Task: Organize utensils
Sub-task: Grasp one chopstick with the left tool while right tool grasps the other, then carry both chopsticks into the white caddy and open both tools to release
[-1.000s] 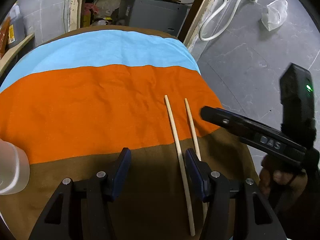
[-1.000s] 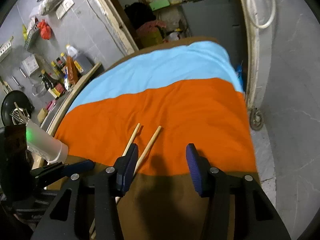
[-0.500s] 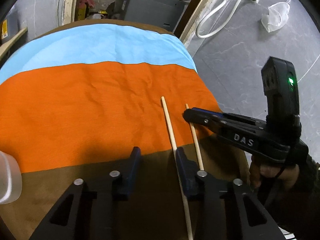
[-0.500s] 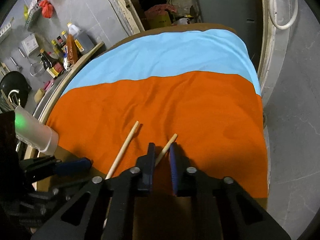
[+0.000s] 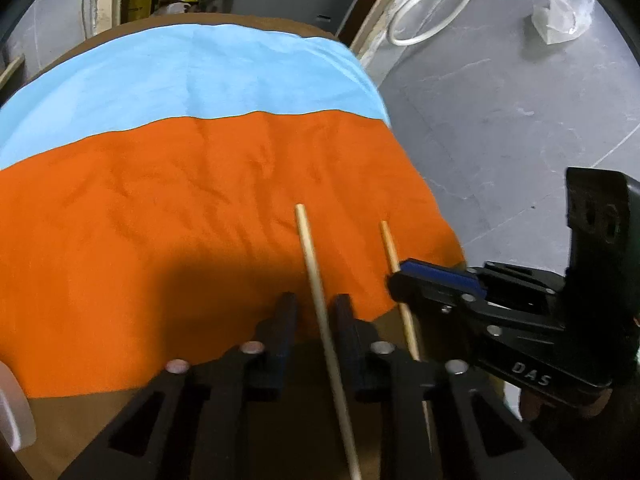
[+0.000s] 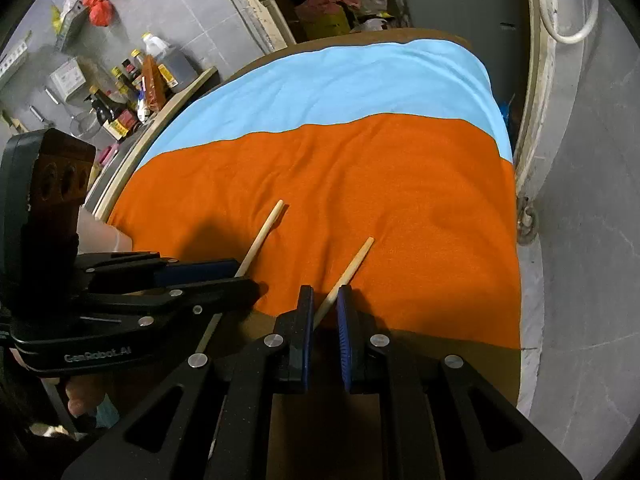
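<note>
The bench (image 5: pixel 448 236) edge drops to grey floor (image 5: pixel 500 128) at 3 o'clock; lots of orange cloth (image 5: pixel 160 220) lies free toward 11 o'clock. Two chopsticks lie side by side, tips pointing to 12 o'clock. The left hand-held gripper (image 5: pixel 314 308), just squeezed in, pinches the left chopstick (image 5: pixel 308 248). The right hand-held gripper (image 6: pixel 325 300) pinches the right chopstick (image 6: pixel 354 262).

Two plain pale wooden chopsticks. The left chopstick (image 5: pixel 316 280) runs lengthwise between the left tongs' (image 5: pixel 312 308) narrowed jaws; the right chopstick (image 6: pixel 352 264) is pinched in the right tongs (image 6: pixel 326 308). Both point away over the orange cloth (image 5: pixel 160 220), seemingly lifted slightly, roughly parallel, near each other.
</note>
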Available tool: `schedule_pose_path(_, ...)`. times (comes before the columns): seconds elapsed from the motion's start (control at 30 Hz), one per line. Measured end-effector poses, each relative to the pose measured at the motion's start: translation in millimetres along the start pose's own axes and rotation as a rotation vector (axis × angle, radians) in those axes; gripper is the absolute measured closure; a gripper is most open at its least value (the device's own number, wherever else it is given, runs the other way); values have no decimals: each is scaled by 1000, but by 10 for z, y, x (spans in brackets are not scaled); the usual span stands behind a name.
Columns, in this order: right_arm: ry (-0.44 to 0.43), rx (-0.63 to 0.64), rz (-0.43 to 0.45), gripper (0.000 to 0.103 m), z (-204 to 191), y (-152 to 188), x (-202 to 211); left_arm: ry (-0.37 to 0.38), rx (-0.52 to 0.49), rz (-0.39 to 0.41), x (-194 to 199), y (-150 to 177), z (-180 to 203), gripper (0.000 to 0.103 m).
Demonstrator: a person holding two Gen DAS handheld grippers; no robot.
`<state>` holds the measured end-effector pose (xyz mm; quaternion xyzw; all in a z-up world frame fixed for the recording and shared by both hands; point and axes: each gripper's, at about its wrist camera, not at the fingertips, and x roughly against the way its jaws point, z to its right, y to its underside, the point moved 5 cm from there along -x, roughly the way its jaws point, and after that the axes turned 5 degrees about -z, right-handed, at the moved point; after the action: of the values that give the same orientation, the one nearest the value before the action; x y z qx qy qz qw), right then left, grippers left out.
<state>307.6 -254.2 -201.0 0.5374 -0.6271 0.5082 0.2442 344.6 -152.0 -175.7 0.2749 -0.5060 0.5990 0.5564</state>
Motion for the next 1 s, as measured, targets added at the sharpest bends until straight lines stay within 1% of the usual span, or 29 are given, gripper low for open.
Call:
schedule_pose_path(0.07,-6,-15,-4,92,15,-9,-22,22,13,-13,-9,-9,-42,95)
schedule_pose_path(0.13,-11,-31,-15,92,21,-20,-42,29,16,-24,-11,-9,-50,95)
schedule_pose_path(0.23,1,-60,-44,91,3,-54,-93,4,17,-41,0,14,-23,96)
schedule_pose_path(0.3,22,-76,-66,91,-19,-77,-125,3,37,-47,53,69,-50,97)
schedule_pose_path(0.43,88,-79,-93,90,-112,-81,-165,28,80,-21,178,209,-149,98)
schedule_pose_path(0.5,97,-104,-91,92,-132,-79,-163,29,80,-2,236,266,-169,98)
schedule_pose_path(0.53,96,-112,-80,95,-148,-69,-158,26,78,12,277,297,-177,98)
schedule_pose_path(0.6,69,-139,-62,98,-164,-40,-132,21,79,47,393,361,-215,98)
schedule_pose_path(0.67,33,-173,-1,99,-214,8,-17,25,78,100,541,416,-230,98)
schedule_pose_path(0.77,3,-175,143,99,-411,75,290,22,69,214,888,539,-269,98)
schedule_pose_path(0.8,-5,-171,204,99,-517,102,418,16,69,250,996,574,-284,98)
schedule_pose_path(0.9,-10,-139,311,99,-758,118,625,18,84,342,1287,643,-361,98)
schedule_pose_path(0.93,-12,-114,360,99,-889,127,707,21,88,380,1410,671,-392,98)
schedule_pose_path(0.97,-11,-99,385,99,-957,128,750,14,83,410,1517,683,-413,98)
schedule_pose_path(1.0,-10,-78,416,99,-1077,130,804,6,77,426,1569,683,-424,98)
